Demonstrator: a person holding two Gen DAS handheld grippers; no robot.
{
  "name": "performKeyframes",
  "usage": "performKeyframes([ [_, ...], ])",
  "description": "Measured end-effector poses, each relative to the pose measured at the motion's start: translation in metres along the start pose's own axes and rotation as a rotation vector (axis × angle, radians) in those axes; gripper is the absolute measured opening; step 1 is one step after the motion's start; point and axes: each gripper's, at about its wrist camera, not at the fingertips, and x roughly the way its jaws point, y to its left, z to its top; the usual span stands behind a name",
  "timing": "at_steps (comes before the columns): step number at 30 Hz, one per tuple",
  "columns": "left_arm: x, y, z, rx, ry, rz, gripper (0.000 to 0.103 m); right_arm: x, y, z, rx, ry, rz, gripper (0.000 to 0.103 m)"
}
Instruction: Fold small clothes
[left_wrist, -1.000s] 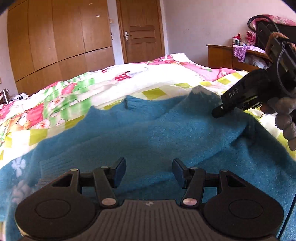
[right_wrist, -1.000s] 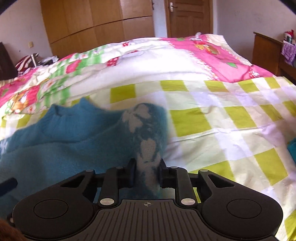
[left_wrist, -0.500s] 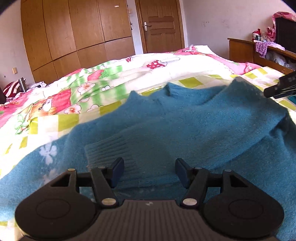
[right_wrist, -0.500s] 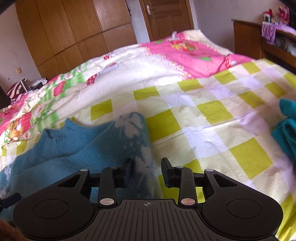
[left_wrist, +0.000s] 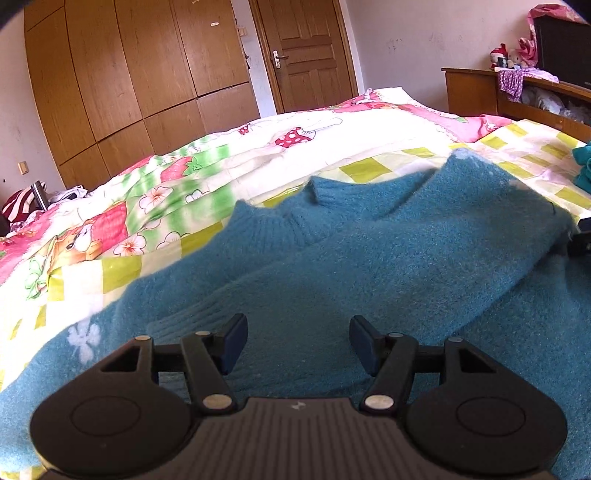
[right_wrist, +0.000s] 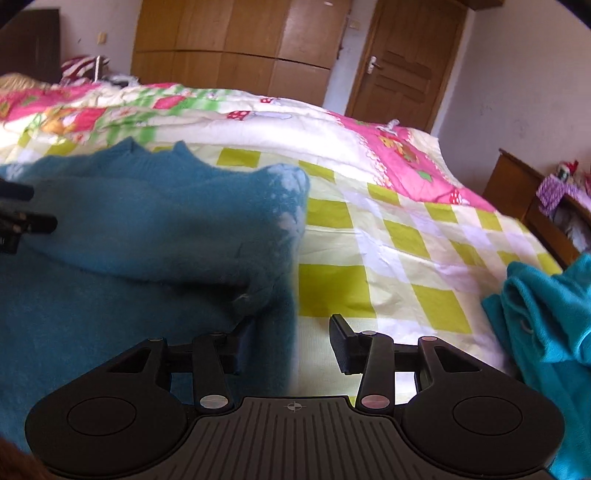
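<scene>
- A fuzzy teal-blue knitted sweater (left_wrist: 369, 266) is spread over the bed, filling the lower and middle part of the left wrist view and the left half of the right wrist view (right_wrist: 129, 240).
- Its ribbed collar (left_wrist: 291, 218) is seen towards the centre of the left wrist view, and a sleeve with a ribbed cuff (left_wrist: 192, 321) is laid across the body, ending at the lower left.
- A white flower motif (left_wrist: 83, 338) is shown on the knit at the lower left of the left wrist view; pale flower patches (right_wrist: 288, 199) are seen on the folded shoulder in the right wrist view.
- The left hand-held gripper (left_wrist: 297, 341) is held above the sweater with its jaws wide apart and nothing between them.
- The right hand-held gripper (right_wrist: 291, 343) is likewise spread wide, at the sweater's right edge; its left finger (right_wrist: 243, 347) lies against the knit, its right finger (right_wrist: 341, 343) over the sheet.
- The sweater is carried by a yellow-green and white checked bedsheet (right_wrist: 388, 251), with a pink, green and white cartoon-print quilt (left_wrist: 177, 184) behind it.
- A brighter turquoise garment (right_wrist: 546, 314) is piled at the right edge of the right wrist view.
- Brown wooden wardrobes (left_wrist: 129, 74) and a wooden door (left_wrist: 310, 51) are seen at the top.
</scene>
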Motion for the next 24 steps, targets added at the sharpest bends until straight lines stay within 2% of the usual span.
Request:
performKeyframes([
  [3, 0.007, -0.001, -0.005, -0.007, 0.003, 0.000, 0.078, 0.011, -0.035, 0.002, 0.331, 0.050, 0.039, 0.031],
  [5, 0.002, 0.003, -0.007, -0.043, 0.002, 0.004, 0.078, 0.012, -0.044, -0.005, 0.423, 0.067, 0.045, 0.031],
  [8, -0.019, 0.017, -0.017, -0.078, -0.014, 0.041, 0.078, -0.007, -0.027, -0.002, 0.320, 0.039, -0.005, 0.031],
  [10, -0.023, 0.030, -0.030, -0.109, 0.024, 0.057, 0.080, -0.030, -0.016, 0.003, 0.228, -0.033, -0.069, 0.031],
  [11, -0.022, 0.035, -0.036, -0.121, 0.056, 0.057, 0.080, -0.039, -0.010, 0.005, 0.184, -0.068, -0.088, 0.035],
  [12, -0.024, 0.040, -0.043, -0.138, 0.066, 0.065, 0.081, -0.046, -0.004, 0.009, 0.143, -0.090, -0.082, 0.036],
  [16, -0.059, 0.063, -0.061, -0.285, 0.037, 0.096, 0.081, -0.058, 0.035, 0.030, 0.066, -0.102, 0.047, 0.036],
  [17, -0.070, 0.068, -0.069, -0.342, 0.023, 0.128, 0.081, -0.062, 0.049, 0.038, 0.037, -0.116, 0.087, 0.036],
  [19, -0.088, 0.077, -0.084, -0.430, -0.009, 0.141, 0.080, -0.068, 0.087, 0.057, -0.038, -0.145, 0.186, 0.036],
  [20, -0.094, 0.080, -0.090, -0.450, -0.020, 0.148, 0.080, -0.070, 0.106, 0.066, -0.084, -0.157, 0.243, 0.036],
  [24, -0.113, 0.091, -0.099, -0.411, -0.019, 0.215, 0.080, -0.074, 0.210, 0.106, -0.315, -0.177, 0.452, 0.036],
])
